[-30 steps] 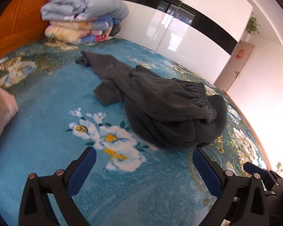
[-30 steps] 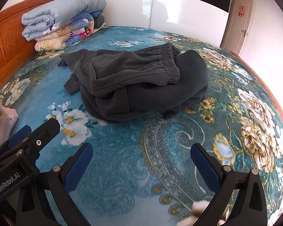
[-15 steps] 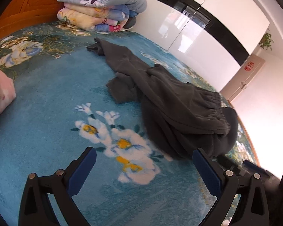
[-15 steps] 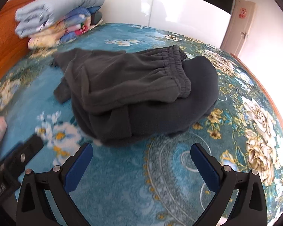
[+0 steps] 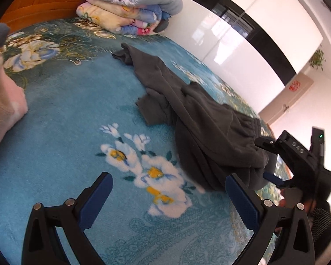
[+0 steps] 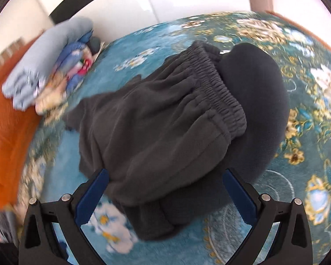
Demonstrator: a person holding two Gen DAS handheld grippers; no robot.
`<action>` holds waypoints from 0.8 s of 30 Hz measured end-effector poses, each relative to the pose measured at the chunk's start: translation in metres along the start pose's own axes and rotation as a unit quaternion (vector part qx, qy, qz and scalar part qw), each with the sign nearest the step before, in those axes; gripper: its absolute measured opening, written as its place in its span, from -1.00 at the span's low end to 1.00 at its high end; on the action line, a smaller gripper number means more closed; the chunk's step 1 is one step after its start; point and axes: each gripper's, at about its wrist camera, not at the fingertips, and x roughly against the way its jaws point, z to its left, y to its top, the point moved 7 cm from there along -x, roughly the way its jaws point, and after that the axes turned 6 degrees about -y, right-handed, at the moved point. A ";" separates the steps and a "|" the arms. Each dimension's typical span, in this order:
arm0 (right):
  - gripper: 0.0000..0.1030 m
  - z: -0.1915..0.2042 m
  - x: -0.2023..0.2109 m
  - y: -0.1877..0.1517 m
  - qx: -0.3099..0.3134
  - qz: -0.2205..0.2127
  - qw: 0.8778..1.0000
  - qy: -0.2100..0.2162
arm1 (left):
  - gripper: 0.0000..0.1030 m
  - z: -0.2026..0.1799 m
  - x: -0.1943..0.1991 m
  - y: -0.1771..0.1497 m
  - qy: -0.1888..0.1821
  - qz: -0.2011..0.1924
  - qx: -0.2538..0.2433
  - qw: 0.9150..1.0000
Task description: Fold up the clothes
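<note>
Dark grey sweatpants lie crumpled on a blue floral bedspread, one leg stretching toward the headboard. In the right wrist view the pants fill the middle, their elastic waistband lying over a darker garment. My left gripper is open and empty over the white flower pattern, left of the pants. My right gripper is open, its fingers straddling the near edge of the pants; it also shows in the left wrist view at the right.
A stack of folded quilts sits by the orange wooden headboard; it shows blurred in the right wrist view. A pinkish folded cloth lies at the left edge. White wardrobe doors stand behind the bed.
Both grippers have moved forward toward the pants. The right gripper has closed in and tilted, its fingers now at the pants' near edge. Both stay open.
</note>
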 end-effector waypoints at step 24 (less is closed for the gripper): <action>-0.90 0.038 0.201 0.074 -0.044 -0.096 0.977 0.184 | 1.00 0.004 0.067 -0.048 0.061 0.021 -0.026 0.998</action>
